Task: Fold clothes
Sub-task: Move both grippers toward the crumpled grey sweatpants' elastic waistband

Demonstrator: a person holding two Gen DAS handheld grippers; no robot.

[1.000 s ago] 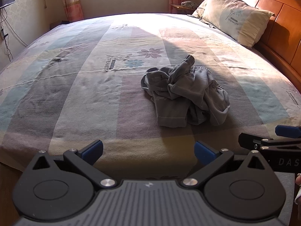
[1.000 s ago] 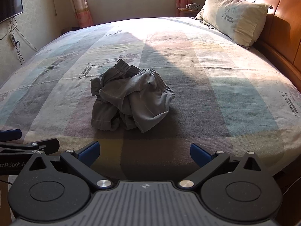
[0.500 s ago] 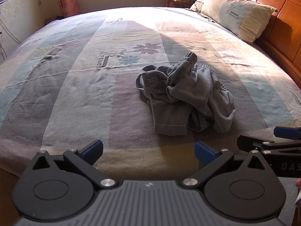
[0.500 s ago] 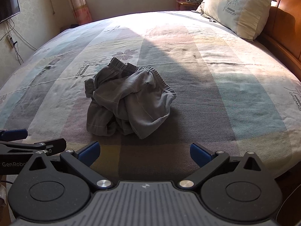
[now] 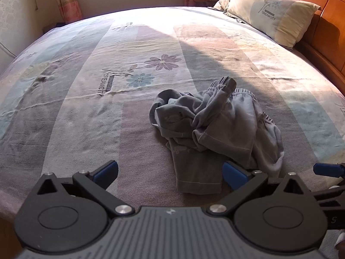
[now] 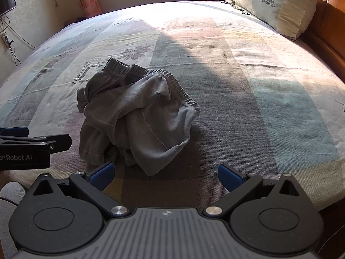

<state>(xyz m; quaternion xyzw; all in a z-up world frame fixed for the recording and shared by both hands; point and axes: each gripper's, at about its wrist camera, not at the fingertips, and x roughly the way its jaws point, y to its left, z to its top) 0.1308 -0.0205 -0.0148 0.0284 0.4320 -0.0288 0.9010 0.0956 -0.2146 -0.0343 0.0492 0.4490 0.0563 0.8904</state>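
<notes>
Grey shorts (image 5: 215,129) are lying crumpled in a heap on the striped floral bedsheet (image 5: 86,108), near the foot-side edge of the bed, elastic waistband bunched up on the far side and one leg hem trailing toward the cameras. Left gripper (image 5: 170,173) is hovering low just in front of the heap with its blue-tipped fingers spread wide, holding nothing, its right fingertip overlapping the near leg in view. Right gripper (image 6: 166,173) is sitting beside it, likewise spread wide and empty, just short of the shorts' near edge; a pillow (image 6: 278,4) is leaning on the wooden headboard (image 5: 323,21) far right.
</notes>
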